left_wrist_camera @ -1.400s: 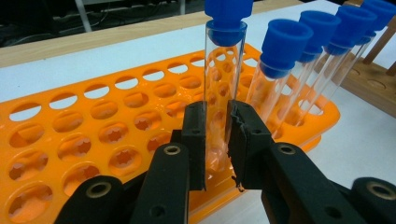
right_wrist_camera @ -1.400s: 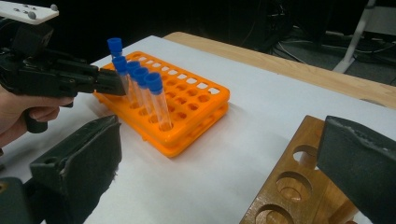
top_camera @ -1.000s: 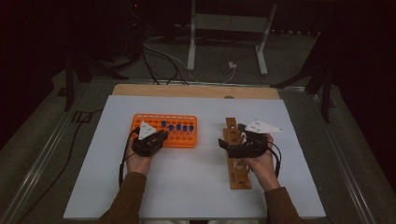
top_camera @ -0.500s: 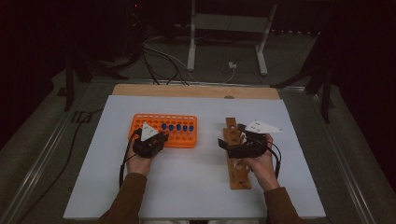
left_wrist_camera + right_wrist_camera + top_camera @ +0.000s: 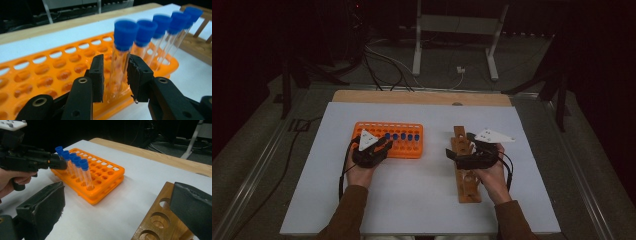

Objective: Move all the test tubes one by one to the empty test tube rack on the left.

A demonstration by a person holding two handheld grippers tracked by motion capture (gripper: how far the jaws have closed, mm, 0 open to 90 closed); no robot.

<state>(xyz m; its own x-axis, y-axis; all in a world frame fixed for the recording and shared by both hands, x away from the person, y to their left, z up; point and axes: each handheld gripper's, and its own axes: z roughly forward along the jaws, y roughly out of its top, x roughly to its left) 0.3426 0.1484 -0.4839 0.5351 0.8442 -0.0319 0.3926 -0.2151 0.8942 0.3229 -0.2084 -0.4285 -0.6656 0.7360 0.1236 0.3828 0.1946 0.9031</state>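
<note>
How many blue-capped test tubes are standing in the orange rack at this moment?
5, in one row of the orange rack: the end tube stands between the left gripper jaws, and the four other tubes stand beyond it.

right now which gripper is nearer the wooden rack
Right. The right gripper sits directly over the wooden rack, jaws open. The left gripper is off at the orange rack, its jaws flanking a blue-capped tube.

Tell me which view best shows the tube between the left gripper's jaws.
The left gripper view: the nearest blue-capped tube stands close up in the orange rack, between the left gripper jaws, with gaps at both sides. The right gripper view shows the tube row from farther off. The high view shows small blue caps.
</note>
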